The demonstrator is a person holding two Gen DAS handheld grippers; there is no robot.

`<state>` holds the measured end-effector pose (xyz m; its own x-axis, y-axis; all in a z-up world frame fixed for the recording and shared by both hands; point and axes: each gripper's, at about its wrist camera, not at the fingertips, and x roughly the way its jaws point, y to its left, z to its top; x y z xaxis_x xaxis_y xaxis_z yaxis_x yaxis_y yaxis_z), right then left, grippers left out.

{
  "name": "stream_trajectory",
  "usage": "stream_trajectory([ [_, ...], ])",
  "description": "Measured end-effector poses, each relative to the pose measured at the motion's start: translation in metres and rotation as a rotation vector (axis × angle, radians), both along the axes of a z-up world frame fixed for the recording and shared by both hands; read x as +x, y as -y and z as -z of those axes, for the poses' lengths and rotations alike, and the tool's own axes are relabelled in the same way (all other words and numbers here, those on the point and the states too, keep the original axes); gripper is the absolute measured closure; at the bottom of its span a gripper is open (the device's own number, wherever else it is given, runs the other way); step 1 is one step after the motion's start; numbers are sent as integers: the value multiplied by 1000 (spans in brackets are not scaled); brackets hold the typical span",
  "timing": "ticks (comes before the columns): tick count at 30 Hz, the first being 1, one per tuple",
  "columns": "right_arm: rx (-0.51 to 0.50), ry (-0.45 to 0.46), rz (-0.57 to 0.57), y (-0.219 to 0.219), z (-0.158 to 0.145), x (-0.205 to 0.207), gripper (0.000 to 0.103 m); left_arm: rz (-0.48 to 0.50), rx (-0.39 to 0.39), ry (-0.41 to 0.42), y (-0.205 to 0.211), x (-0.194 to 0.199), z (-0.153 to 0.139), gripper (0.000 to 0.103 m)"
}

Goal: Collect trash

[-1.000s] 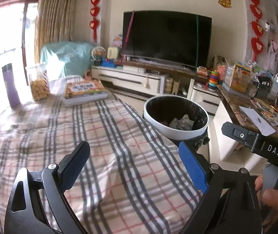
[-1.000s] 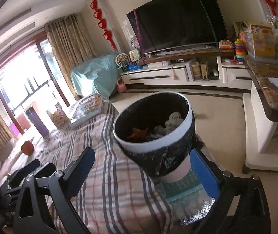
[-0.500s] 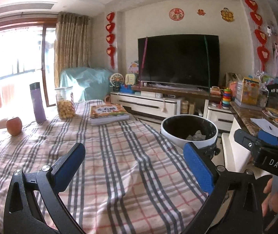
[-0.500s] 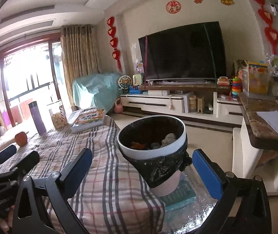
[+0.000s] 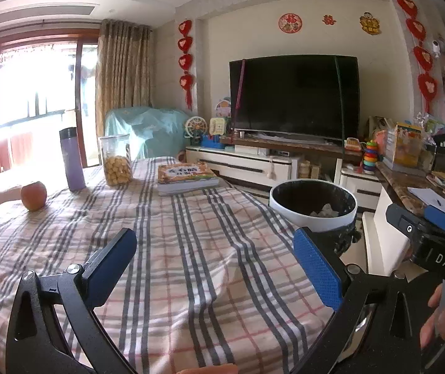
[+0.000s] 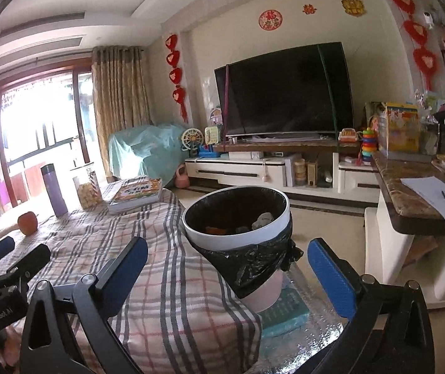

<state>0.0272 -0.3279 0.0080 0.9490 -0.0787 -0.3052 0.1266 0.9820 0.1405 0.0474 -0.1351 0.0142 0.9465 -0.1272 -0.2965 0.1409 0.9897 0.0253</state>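
Note:
A white trash bin [image 6: 238, 237] lined with a black bag stands at the table's right corner; it also shows in the left wrist view [image 5: 312, 215]. Crumpled paper [image 6: 263, 219] and an orange scrap [image 6: 214, 229] lie inside it. My left gripper [image 5: 214, 265] is open and empty above the checked tablecloth [image 5: 191, 249]. My right gripper [image 6: 227, 274] is open and empty, just in front of the bin.
On the cloth sit an apple [image 5: 33, 191], a purple flask [image 5: 72, 159], a cookie jar [image 5: 117, 165] and a book [image 5: 185, 176]. A marble counter [image 6: 409, 193] with papers stands to the right. A TV stand [image 6: 269, 168] is at the back.
Both grippers have pulled back and tilted up from the bin, so more of the room and table shows. Both stay open and empty.

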Motion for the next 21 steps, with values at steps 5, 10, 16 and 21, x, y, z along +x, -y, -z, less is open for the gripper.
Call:
stream_trajectory([
  [5, -14, 3, 4, -4, 0, -2, 0, -6, 4, 2, -1, -2, 0, 0],
  [10, -17, 3, 6, -5, 0, -3, 0, -12, 1, -3, -2, -2, 0, 0],
  [16, -12, 2, 6, -5, 1, -3, 0, -19, 5, 2, -2, -3, 0, 0],
  [21, -12, 8, 7, -6, 0, -6, 0, -15, 11, 4, -2, -4, 0, 0],
])
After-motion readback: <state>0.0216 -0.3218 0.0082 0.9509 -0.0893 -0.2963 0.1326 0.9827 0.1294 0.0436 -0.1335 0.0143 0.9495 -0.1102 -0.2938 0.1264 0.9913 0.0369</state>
